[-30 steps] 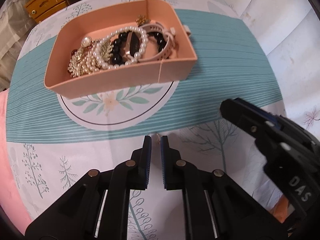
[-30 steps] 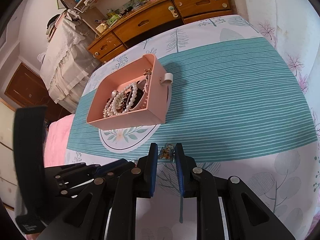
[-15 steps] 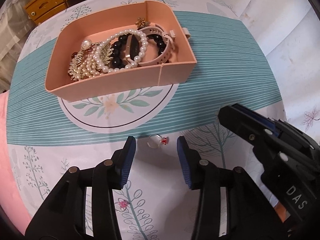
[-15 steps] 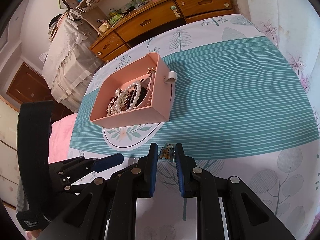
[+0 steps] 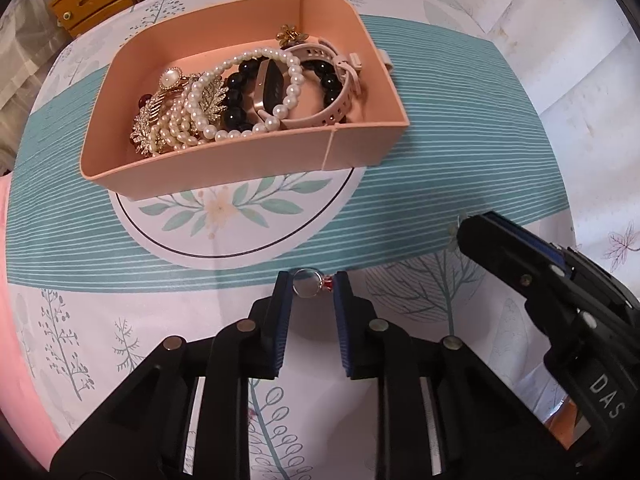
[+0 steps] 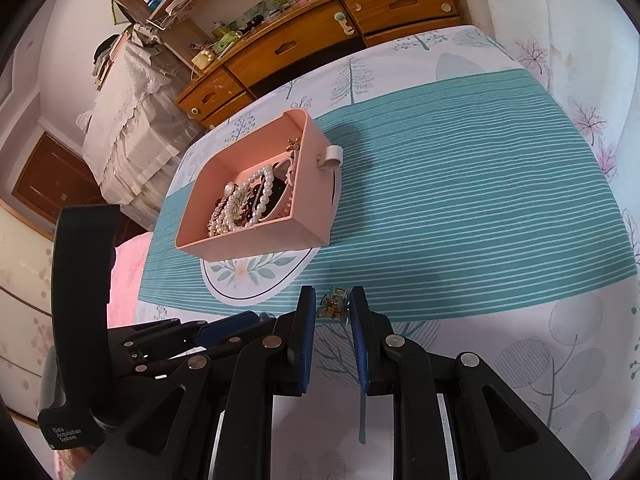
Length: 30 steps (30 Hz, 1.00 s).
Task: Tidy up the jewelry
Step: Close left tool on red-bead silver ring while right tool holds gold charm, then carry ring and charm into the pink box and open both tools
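A small silver ring with a red stone [image 5: 307, 282] sits between the blue pads of my left gripper [image 5: 310, 285], just above the patterned cloth. The jaws are closing and both pads touch the ring. My right gripper [image 6: 333, 307] is shut on a small gold and teal ornament [image 6: 333, 305], held low over the cloth's teal band. The pink box [image 5: 224, 160] stands beyond both grippers on the round flower print. It holds pearl strands [image 5: 256, 92], a black bead bracelet, a pale watch band and gold brooches. In the right wrist view the box [image 6: 256, 245] is up and to the left.
The teal-striped, tree-printed cloth [image 6: 460, 208] covers the table. A wooden dresser [image 6: 304, 40] with shelves stands behind it, a lace-draped piece to the left. Something pink [image 5: 12, 320] lies along the table's left edge. The right gripper's body [image 5: 560, 312] fills the left view's lower right.
The left jaws, shut one second ago, spread wide around the ring lying on the cloth and have now closed in on it. The right gripper and its ornament have not moved.
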Motion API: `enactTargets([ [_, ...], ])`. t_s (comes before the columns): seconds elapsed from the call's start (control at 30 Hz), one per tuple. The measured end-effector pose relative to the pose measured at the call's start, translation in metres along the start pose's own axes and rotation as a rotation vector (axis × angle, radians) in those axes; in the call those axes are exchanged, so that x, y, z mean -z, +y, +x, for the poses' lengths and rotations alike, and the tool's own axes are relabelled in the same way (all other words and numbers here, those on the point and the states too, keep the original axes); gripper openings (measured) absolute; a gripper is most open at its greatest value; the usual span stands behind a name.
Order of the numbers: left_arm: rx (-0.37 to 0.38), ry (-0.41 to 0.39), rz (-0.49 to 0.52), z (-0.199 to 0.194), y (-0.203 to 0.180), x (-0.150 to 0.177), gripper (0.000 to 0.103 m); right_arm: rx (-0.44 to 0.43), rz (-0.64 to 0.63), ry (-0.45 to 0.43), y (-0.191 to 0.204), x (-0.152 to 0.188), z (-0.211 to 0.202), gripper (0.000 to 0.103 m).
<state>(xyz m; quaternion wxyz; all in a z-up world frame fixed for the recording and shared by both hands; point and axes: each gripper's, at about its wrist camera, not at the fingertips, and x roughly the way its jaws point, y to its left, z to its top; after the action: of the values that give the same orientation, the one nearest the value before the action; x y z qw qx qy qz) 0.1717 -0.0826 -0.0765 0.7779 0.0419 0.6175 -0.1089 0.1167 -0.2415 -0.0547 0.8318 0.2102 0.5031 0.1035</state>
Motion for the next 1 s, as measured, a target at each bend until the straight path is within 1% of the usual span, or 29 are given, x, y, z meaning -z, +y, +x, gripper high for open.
enactTargets([
  [0.17, -0.005, -0.016, 0.003, -0.008, 0.004, 0.000, 0.017, -0.005, -0.014, 0.003, 0.004, 0.000, -0.001, 0.017],
  [0.23, -0.004, -0.035, 0.009, -0.019, 0.004, 0.003, 0.017, -0.012, -0.024, -0.001, 0.008, -0.001, -0.003, 0.017],
  [0.4, 0.000, -0.113, 0.017, -0.060, 0.013, 0.000, 0.017, -0.039, -0.049, -0.030, 0.021, -0.008, -0.016, 0.017],
  [0.53, -0.029, -0.197, -0.017, -0.097, 0.035, -0.014, 0.017, -0.051, -0.070, -0.066, 0.036, -0.021, -0.026, 0.017],
  [0.67, -0.052, -0.244, -0.081, -0.118, 0.061, -0.033, 0.017, -0.060, -0.097, -0.081, 0.055, -0.038, -0.025, 0.017],
  [0.77, -0.066, -0.263, -0.120, -0.124, 0.078, -0.050, 0.017, -0.058, -0.106, -0.077, 0.069, -0.053, -0.016, 0.017],
  [0.83, -0.060, -0.273, -0.136, -0.125, 0.086, -0.058, 0.017, -0.055, -0.108, -0.079, 0.077, -0.061, -0.011, 0.017],
  [1.0, -0.071, -0.267, -0.153, -0.111, 0.095, -0.073, 0.017, -0.026, -0.121, -0.105, 0.097, -0.080, 0.002, 0.018],
])
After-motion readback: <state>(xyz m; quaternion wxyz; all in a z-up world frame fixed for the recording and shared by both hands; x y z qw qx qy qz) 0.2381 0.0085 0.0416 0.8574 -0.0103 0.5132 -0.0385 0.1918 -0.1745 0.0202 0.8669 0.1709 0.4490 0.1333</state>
